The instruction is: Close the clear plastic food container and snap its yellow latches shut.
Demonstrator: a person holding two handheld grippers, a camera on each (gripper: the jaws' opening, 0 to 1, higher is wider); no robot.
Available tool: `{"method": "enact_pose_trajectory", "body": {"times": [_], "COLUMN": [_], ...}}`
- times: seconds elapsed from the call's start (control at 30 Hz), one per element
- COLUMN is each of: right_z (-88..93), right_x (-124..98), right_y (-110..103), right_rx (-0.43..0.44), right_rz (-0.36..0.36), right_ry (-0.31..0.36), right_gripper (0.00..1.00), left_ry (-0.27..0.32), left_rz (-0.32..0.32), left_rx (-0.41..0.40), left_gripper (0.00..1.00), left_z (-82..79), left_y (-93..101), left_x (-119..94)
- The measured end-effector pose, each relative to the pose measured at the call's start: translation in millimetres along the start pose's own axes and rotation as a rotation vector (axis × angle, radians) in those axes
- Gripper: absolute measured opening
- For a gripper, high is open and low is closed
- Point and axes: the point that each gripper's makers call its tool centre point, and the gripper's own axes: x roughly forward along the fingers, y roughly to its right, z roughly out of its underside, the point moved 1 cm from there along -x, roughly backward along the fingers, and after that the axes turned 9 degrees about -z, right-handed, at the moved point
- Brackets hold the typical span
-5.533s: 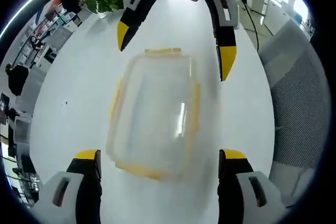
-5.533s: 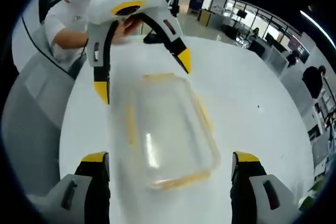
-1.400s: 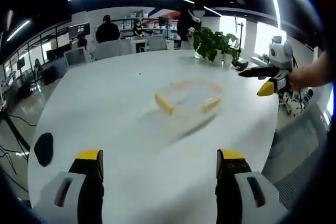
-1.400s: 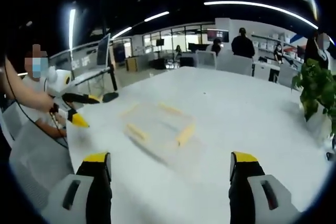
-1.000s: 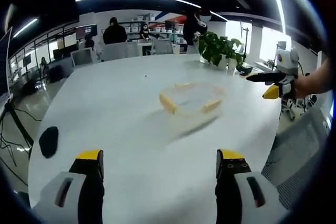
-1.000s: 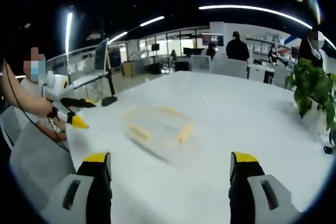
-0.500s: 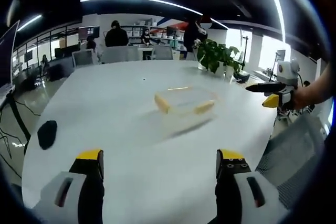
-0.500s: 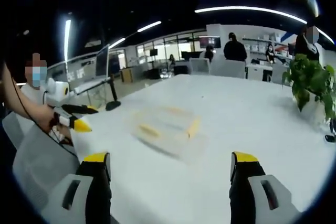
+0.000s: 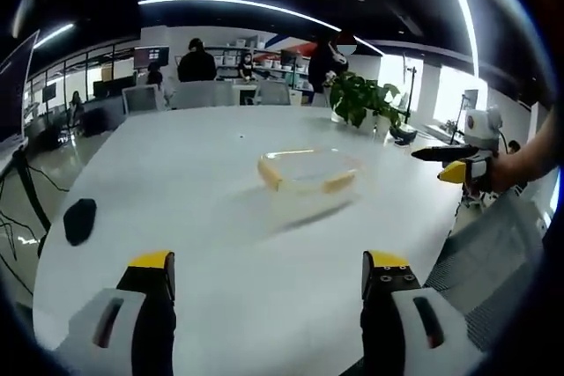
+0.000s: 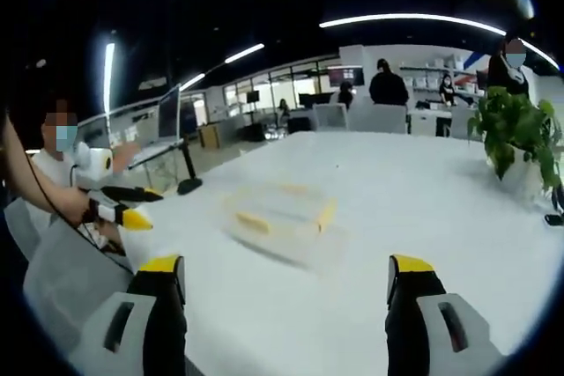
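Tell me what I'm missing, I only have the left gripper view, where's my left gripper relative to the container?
Observer: In the right gripper view the left gripper hangs off the table edge, well short of the clear container, jaws apart.
Operator: Anything near that hand?
Observer: Yes, a monitor on a stand rises behind it, at the table's edge.
Operator: And the right gripper's own jaws?
Observer: The right gripper is open, nothing between its yellow-tipped jaws, the container ahead on the table.
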Motion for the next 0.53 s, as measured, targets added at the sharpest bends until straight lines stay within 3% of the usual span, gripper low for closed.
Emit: {"method": "enact_pose_trajectory", "body": {"times": [0.53], "right_z": [4.4], "right_x": [1.5], "right_y": [-1.7], "right_rx": [0.001], "right_rz": [-0.003], "right_ry": [-0.015], "right_gripper": [0.96], "left_ry": [-0.003], "left_rz": [0.014], "left_rx": [0.007], "left_gripper": [0.87], "left_z": [1.1], "left_y": [4.0], "left_x": [-0.3]}}
